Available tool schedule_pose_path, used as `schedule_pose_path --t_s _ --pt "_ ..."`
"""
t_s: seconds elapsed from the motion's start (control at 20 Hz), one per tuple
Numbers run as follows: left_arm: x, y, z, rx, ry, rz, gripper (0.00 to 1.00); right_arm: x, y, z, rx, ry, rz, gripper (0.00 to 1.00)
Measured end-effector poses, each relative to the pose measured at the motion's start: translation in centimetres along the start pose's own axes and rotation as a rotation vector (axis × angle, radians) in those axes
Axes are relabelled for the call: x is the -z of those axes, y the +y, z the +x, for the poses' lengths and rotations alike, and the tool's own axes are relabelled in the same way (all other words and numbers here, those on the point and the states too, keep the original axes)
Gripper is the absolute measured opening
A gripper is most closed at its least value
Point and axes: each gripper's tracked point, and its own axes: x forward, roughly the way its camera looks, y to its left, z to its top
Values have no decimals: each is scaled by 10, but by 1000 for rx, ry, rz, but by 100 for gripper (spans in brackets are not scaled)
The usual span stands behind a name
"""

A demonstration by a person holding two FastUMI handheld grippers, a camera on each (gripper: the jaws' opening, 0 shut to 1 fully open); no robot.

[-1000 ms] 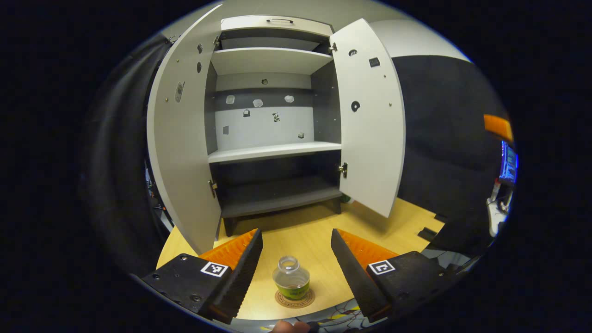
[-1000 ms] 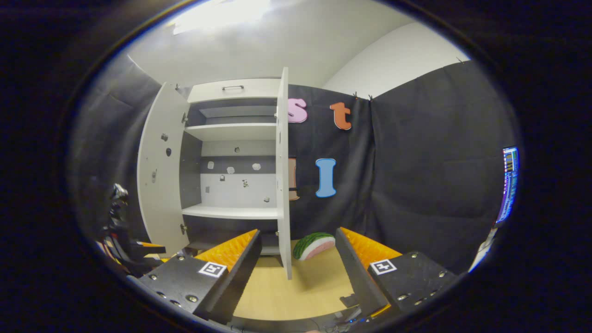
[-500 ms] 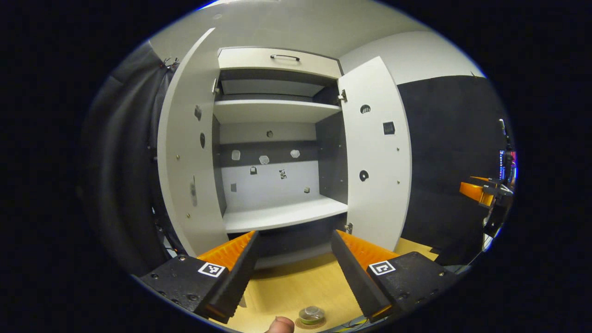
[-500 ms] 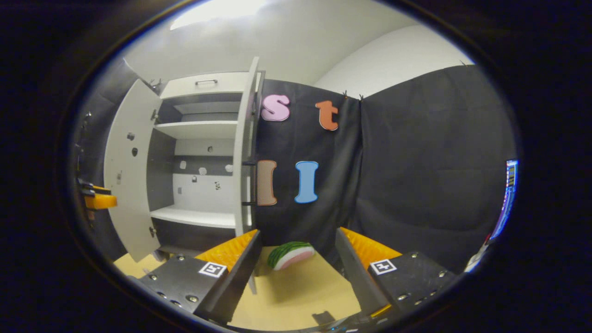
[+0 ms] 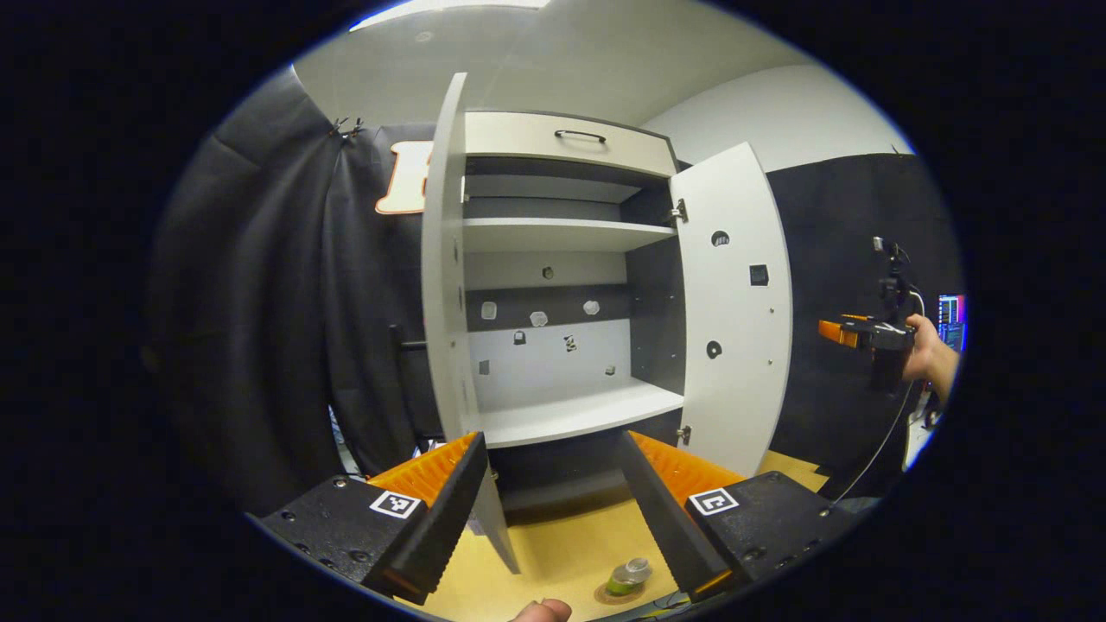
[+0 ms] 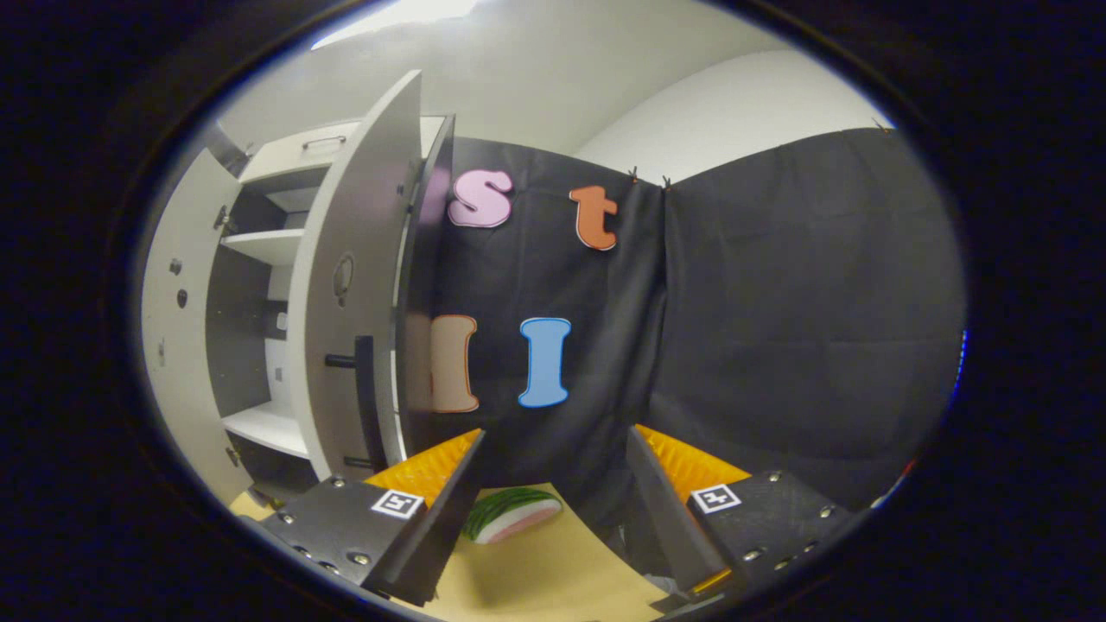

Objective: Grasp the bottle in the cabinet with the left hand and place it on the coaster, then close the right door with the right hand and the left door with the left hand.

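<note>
The cabinet [image 5: 562,259] is showing white doors and dark grey walls; the worktop [image 5: 562,553] is showing pale yellow; the watermelon slice [image 6: 510,516] is showing striped green rind.

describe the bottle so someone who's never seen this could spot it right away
Start at the tall white cabinet with both doors open, then drop to the wooden tabletop in front of it. The bottle stands there on a round brown coaster: small, clear, with a green label.
</note>
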Motion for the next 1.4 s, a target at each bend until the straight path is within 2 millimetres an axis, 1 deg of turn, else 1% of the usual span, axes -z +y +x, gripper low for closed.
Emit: schedule_pose_path --t_s 0.1,0.15,0.2,0.25,0.3,0.35,0.4,0.45,0.55,0.6,0.65,0.7,0.8,0.85,0.9,0.95,1.0,1.05,1.1,1.15,1.2,1.3,1.35,1.4 --pt "3 14 -4 -30 -4 -13 98 -3 19 14 -11 10 31 94" --pt "4 20 -6 -44 -5 -13 97 -3 28 21 -12 11 52 97" --pt "7 27 -11 -60 -1 -8 97 -4 37 27 -20 11 71 97" --pt "10 35 -14 -82 10 6 97 -3 50 31 -40 17 80 94" --pt "12 44 -20 -107 20 26 97 -5 65 34 -73 21 78 94" --pt "11 53 -25 -133 22 38 98 -2 74 38 -73 44 53 97" --pt "11 60 -30 -152 24 38 97 -3 74 42 -68 56 12 99" --pt "13 63 -33 -162 27 22 97 -4 72 39 -66 56 -11 88" --pt "17 71 -42 -177 42 -30 97 -4 72 34 -56 68 -13 88" --pt "19 66 -57 -181 32 -60 97 -5 71 35 -48 73 -1 84" --pt "20 65 -62 -181 22 -80 99 -4 72 36 -44 73 10 92" --pt "18 69 -65 -192 14 -87 99 -5 73 36 -47 67 19 84" --pt "20 84 -70 -232 12 -78 97 -9 75 34 -84 35 7 83" --pt "20 89 -73 -247 15 -73 98 -11 79 32 -112 16 6 87" --pt "17 94 -76 -254 15 -70 97 -10 85 30 -138 6 8 83" --pt "17 96 -76 -260 17 -68 98 -11 94 28 -163 -7 12 87" --pt "15 100 -75 -268 18 -65 98 -11 102 26 -187 -17 16 83" --pt "12 106 -72 -280 10 -66 97 -12 111 23 -215 -26 16 83" --pt "7 110 -68 -289 1 -72 97 -12 120 21 -242 -34 14 87" --pt "5 112 -64 -293 -3 -83 97 -13 128 19 -261 -39 12 83" --pt "2 113 -59 -292 -9 -100 97 -14 131 17 -271 -41 12 87" --pt "-3 111 -50 -275 -10 -140 96 -13 137 14 -286 -34 12 87" --pt "-3 111 -49 -276 -13 -151 96 -14 139 13 -294 -37 16 87" --pt "-2 114 -50 -286 -13 -158 95 -15 137 12 -297 -41 18 91"
